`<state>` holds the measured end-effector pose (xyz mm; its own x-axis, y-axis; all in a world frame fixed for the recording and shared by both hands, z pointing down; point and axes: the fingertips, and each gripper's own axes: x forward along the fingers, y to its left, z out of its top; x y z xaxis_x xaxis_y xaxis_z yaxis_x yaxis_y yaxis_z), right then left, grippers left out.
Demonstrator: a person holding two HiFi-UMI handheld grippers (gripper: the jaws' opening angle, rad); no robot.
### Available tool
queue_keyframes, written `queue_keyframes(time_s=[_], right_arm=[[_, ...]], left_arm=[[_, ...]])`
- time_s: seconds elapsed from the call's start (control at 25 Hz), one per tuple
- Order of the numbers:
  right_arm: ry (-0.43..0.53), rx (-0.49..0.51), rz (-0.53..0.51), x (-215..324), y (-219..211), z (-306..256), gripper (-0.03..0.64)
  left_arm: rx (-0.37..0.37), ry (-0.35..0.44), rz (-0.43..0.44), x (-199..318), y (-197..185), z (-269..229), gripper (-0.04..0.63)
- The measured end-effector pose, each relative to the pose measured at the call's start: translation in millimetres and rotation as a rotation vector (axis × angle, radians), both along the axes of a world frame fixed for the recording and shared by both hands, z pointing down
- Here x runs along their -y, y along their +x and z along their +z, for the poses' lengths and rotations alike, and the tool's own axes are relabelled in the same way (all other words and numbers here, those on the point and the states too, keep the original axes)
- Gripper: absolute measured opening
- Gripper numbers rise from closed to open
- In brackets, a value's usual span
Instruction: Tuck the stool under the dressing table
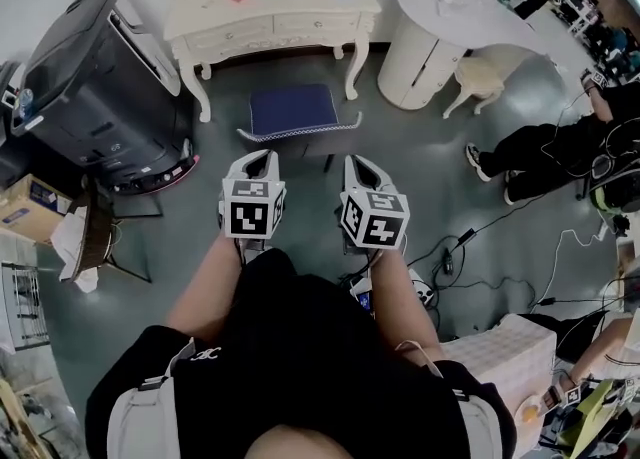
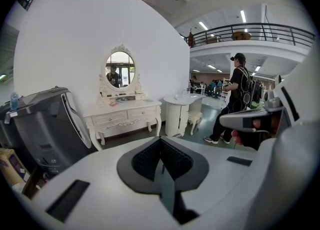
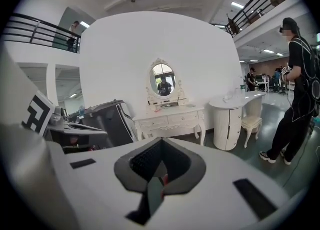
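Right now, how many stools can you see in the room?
2: a blue-cushioned stool in front of the dressing table, and a cream stool beside the round white table. Others may be hidden.

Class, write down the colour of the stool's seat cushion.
Dark blue, with a pale trimmed edge; the head view shows the stool best.

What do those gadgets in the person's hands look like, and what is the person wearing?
Each hand carries a bulky white plastic tool: the left gripper and right gripper. Each bears a cube of black-and-white square markers. Their fingers are lined with dark grey ribbed pads. The person wears a black short-sleeved top.
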<state>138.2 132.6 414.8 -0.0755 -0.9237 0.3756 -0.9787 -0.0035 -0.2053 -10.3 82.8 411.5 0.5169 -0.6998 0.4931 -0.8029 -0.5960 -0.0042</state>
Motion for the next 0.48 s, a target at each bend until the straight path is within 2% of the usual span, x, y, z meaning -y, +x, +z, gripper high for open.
queue_keyframes(time_s=[0.36, 0.48], right_arm=[[-0.043, -0.010, -0.006, 25, 11, 17, 0.002], [-0.058, -0.015, -0.002, 44, 22, 20, 0.002]], left_arm=[[0.007, -0.009, -0.024, 33, 5, 11, 0.006], [0.030, -0.040, -0.042, 54, 7, 20, 0.006]])
